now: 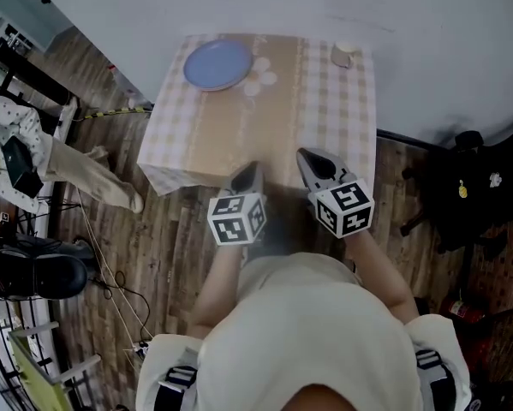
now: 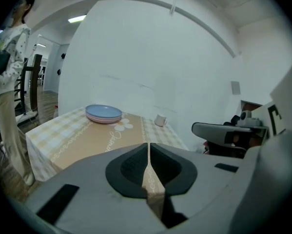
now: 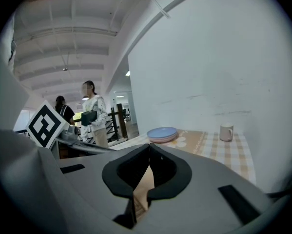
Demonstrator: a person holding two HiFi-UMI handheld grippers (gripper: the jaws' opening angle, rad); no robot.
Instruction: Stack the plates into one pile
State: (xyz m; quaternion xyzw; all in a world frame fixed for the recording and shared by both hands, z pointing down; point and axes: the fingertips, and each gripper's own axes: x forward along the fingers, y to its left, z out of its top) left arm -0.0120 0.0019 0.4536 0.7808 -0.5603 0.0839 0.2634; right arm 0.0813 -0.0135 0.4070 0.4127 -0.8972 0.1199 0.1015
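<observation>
A pile of plates (image 1: 218, 64), blue on top with a pink one under it, rests at the far left of the checked tablecloth (image 1: 325, 118). The same pile of plates (image 2: 104, 113) shows in the left gripper view, and the plates (image 3: 162, 134) show in the right gripper view too. My left gripper (image 1: 248, 175) hangs at the table's near edge, shut and holding nothing. My right gripper (image 1: 315, 163) is beside it over the near edge, also shut and holding nothing. Both are well short of the plates.
A small white cup (image 1: 342, 55) stands at the table's far right corner by the wall. A person in light trousers (image 1: 89, 178) stands on the wooden floor to the left. A dark chair (image 1: 474, 195) sits to the right, with racks and cables at the left.
</observation>
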